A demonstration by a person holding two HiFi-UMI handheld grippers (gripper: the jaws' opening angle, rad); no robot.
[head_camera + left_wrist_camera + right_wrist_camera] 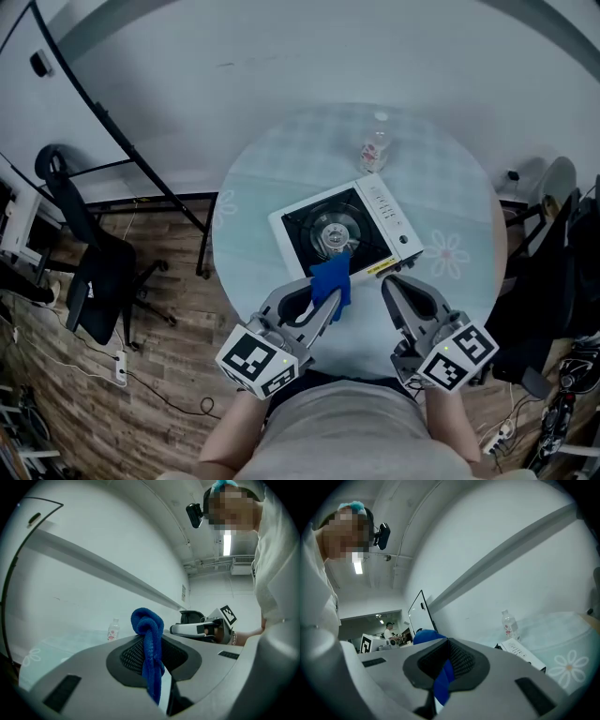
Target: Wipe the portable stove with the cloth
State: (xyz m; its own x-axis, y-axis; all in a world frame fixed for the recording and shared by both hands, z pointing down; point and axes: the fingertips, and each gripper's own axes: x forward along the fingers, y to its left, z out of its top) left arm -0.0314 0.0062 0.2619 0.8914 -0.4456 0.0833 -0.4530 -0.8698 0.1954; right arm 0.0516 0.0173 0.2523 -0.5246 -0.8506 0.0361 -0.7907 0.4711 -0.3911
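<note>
At the left, a black wheeled office chair (89, 253) is seen on the wood floor (141, 366), well apart from the work and judged no obstacle. The left gripper (325, 300) is clamped on a bunched blue terry cloth (332, 280), which is held at the near edge of the white portable stove with a black top (375, 211) on the round pale-green table (262, 169); contact cannot be told. Only a narrow pinch is held, so the cloth could be dragged out on the raised burner ring (335, 234). The light stove could be pushed into the small clear plastic bottle (373, 150) just beyond it, and the bottle tipped. The right gripper (392, 284) is closed on nothing near the stove's front corner, where bracing is judged possible
</note>
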